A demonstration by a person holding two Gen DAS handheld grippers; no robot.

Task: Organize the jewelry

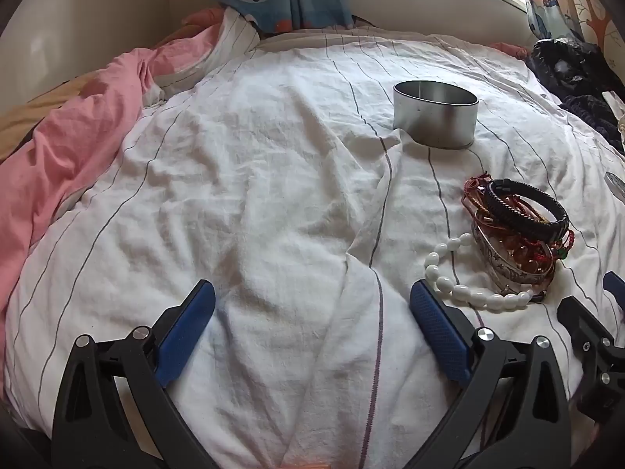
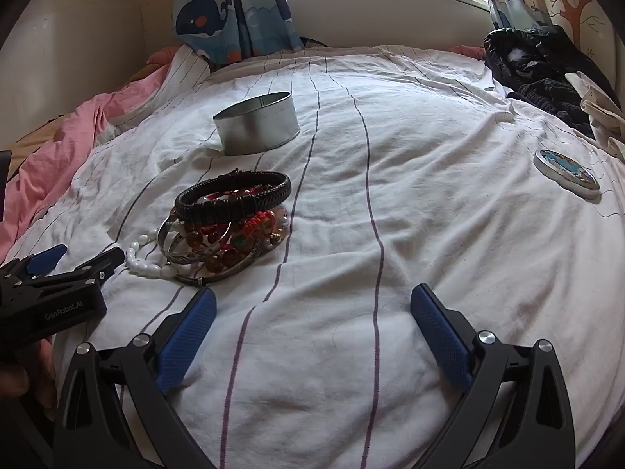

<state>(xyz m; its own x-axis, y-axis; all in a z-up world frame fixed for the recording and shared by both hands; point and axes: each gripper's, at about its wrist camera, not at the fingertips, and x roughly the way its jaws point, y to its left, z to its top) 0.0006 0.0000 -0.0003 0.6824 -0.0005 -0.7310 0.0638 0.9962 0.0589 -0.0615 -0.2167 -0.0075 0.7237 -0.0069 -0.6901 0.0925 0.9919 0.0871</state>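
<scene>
Gaping jaws of both grippers [image 1: 312,305] [image 2: 312,308] near bracelet pile [image 2: 230,226].

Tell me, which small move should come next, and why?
Probably the right gripper should move toward the black bracelet on top of the bracelet pile. Both grippers are open and hold nothing, the left gripper too, and the tin beyond the pile stands open.
</scene>
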